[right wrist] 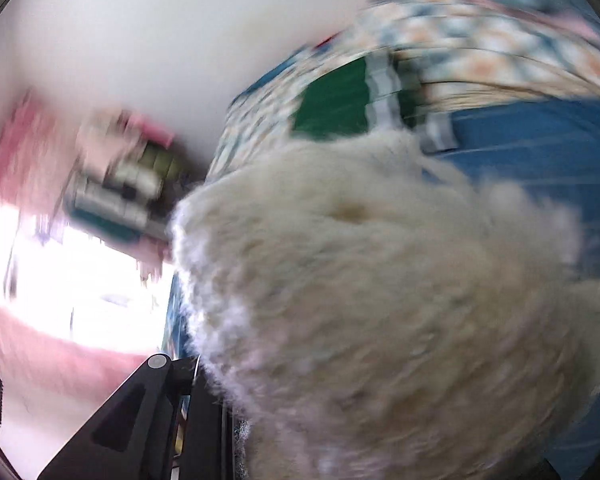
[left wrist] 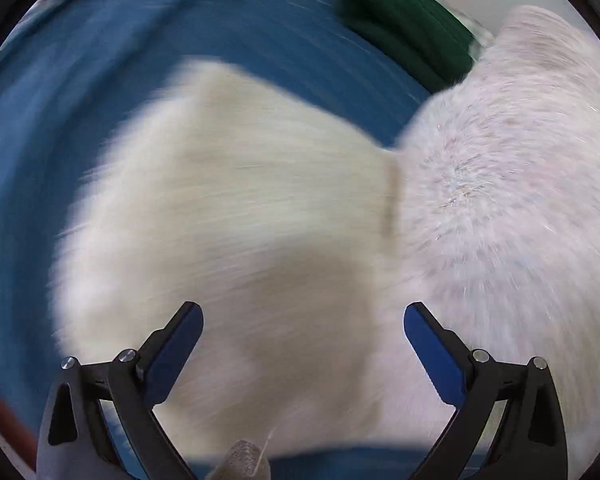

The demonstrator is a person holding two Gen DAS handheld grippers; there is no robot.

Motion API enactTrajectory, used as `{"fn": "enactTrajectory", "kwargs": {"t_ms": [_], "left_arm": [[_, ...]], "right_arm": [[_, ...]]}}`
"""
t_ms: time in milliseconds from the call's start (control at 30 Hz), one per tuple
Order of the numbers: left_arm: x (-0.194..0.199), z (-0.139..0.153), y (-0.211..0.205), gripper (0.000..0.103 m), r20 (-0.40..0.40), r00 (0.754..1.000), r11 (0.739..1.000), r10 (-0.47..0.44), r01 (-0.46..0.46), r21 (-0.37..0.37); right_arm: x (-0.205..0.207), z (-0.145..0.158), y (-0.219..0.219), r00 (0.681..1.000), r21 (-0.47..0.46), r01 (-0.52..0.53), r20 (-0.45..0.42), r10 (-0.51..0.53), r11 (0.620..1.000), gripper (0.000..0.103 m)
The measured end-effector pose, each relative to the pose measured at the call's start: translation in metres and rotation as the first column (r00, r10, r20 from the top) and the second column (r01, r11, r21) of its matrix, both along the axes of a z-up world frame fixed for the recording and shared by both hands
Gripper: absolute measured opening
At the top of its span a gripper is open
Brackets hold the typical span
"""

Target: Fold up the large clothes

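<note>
1. Left wrist view, heavily smeared by motion blur: the left gripper [left wrist: 303, 320] hangs with its two blue-padded fingers [left wrist: 176, 354] spread wide apart, nothing between them.
2. Below and ahead of that claw lies the fleece garment [left wrist: 236, 216], a big cream-white fluffy piece spread on the blue bedsheet [left wrist: 80, 120].
3. The cream, smoother panel fills the middle of the view; a fuzzier, pinkish-white part of the same garment rises on the right side, and the two meet along a vertical seam-like line.
4. The garment runs right under the left fingers, but whether the tips touch it I cannot tell.
5. At the far edge of the bed, beyond the fleece, sits a folded green cloth [left wrist: 408, 28], its near edge tucked behind the pinkish part.
6. Right wrist view, also blurred: the fleece garment [right wrist: 380, 300] bulges up close to the lens and covers most of the right gripper [right wrist: 236, 420].
7. Only one black finger [right wrist: 148, 412] shows, at the lower left, with fleece lying right against it; the other is hidden, so I cannot tell whether this claw is spread or pinching the fabric.
8. Behind the fleece in this view: the green cloth [right wrist: 332, 104] with a grey-striped band, a patterned quilt [right wrist: 480, 52] along the far edge of the bed, and blue sheet to the right.
9. Far left, a bright window [right wrist: 72, 280] with pink curtains [right wrist: 16, 156] around it.
</note>
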State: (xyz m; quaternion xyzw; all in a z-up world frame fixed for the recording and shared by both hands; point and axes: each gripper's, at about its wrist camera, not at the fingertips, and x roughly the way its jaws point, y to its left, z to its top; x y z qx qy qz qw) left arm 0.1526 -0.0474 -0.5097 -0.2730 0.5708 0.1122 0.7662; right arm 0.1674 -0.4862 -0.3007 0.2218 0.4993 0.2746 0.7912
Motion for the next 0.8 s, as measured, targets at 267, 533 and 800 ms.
{"fn": "enactTrajectory", "kwargs": {"t_ms": [267,533,800], "left_arm": [[-0.172,-0.008,0.096,0.103,-0.180,0.924,0.934,0.338,-0.306,0.182],[-0.242,0.007,0.115,0.103,-0.123,0.859,0.868,0.496,-0.493,0.057],[-0.174,0.019,0.105,0.103,0.085,0.872,0.859,0.482,-0.451,-0.244]], "right_arm": [[-0.084,-0.104,0.237,0.886,-0.342,-0.453,-0.069,0.459,0.823,0.027],[-0.114,-0.119,0.256,0.728,-0.188,-0.685,-0.183,0.660,0.704,0.076],[-0.057,-0.112,0.081,0.848,-0.051,-0.433,-0.360,0.388,0.900,0.077]]}}
